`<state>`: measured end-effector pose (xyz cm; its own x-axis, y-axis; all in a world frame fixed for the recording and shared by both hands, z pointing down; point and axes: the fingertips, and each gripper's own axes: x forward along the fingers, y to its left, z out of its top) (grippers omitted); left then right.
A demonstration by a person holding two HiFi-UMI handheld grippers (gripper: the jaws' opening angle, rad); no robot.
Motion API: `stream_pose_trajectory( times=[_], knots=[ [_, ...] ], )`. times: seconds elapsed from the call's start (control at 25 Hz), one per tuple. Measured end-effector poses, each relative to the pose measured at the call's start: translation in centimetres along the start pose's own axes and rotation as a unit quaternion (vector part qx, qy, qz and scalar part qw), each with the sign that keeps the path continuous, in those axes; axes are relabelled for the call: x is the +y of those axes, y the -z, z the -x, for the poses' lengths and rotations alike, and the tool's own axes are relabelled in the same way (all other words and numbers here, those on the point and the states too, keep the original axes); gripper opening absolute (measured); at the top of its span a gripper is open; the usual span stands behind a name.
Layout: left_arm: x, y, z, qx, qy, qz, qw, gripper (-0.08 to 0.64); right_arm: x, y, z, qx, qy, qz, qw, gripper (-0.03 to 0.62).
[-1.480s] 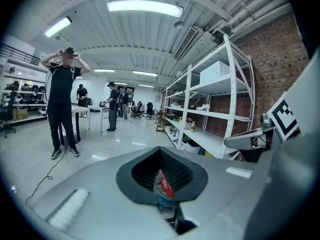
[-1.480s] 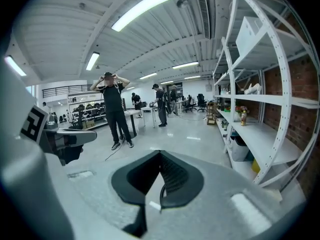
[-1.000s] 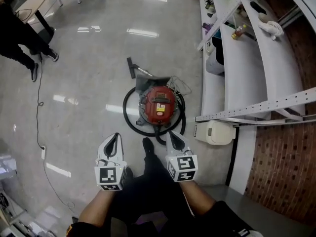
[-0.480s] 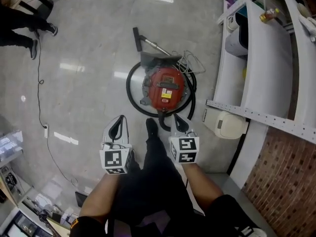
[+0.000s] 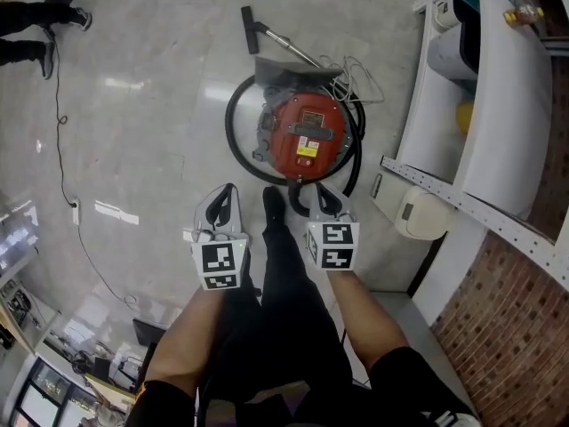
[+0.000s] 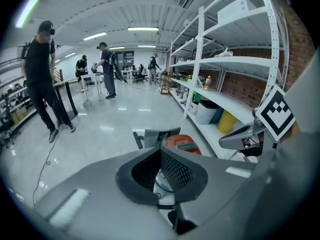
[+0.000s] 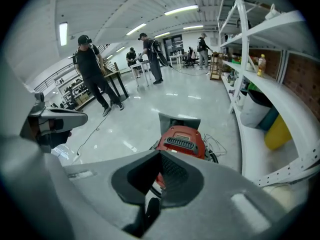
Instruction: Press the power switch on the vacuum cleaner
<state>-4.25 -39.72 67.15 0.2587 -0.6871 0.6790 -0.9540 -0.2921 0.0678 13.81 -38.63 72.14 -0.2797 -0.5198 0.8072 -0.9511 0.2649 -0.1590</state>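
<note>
The red vacuum cleaner (image 5: 307, 136) stands on the grey floor with a black hose (image 5: 238, 154) coiled around it. Its wand and floor nozzle (image 5: 251, 18) lie beyond it. A yellow label shows on its top. My left gripper (image 5: 224, 201) is held in the air, short of the vacuum and to its left, shut and empty. Just short of the hose loop hangs my right gripper (image 5: 322, 198), also shut and empty. The right gripper view has the vacuum (image 7: 181, 140) straight ahead past the closed jaws. In the left gripper view the vacuum (image 6: 180, 143) is slightly right.
White metal shelving (image 5: 480, 105) runs along the right, holding a white bin (image 5: 455, 52) and a yellow container (image 5: 466, 116). A white appliance (image 5: 420, 213) sits on the floor beside it. A cable (image 5: 62, 123) trails at left. My shoe (image 5: 272, 205) points at the vacuum. Other people (image 7: 92, 69) stand far off.
The view has closed in on the vacuum, which now sits higher and larger in the head view. Both grippers kept their spacing and stayed shut.
</note>
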Motion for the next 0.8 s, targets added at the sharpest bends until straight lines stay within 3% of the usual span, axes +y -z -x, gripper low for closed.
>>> stream_pose_trajectory(
  times=[0.36, 0.8],
  knots=[
    [-1.2, 6.3, -7.0, 0.068, 0.022, -0.027, 0.9971, 0.014, -2.3, 4.9, -7.3, 0.067, 0.012, -0.017, 0.998, -0.008],
    [-2.0, 9.7, -11.2, 0.1, 0.037, -0.041, 0.9935, 0.014, -4.1, 8.7, -13.4, 0.118, 0.016, -0.017, 0.993, -0.009]
  ],
)
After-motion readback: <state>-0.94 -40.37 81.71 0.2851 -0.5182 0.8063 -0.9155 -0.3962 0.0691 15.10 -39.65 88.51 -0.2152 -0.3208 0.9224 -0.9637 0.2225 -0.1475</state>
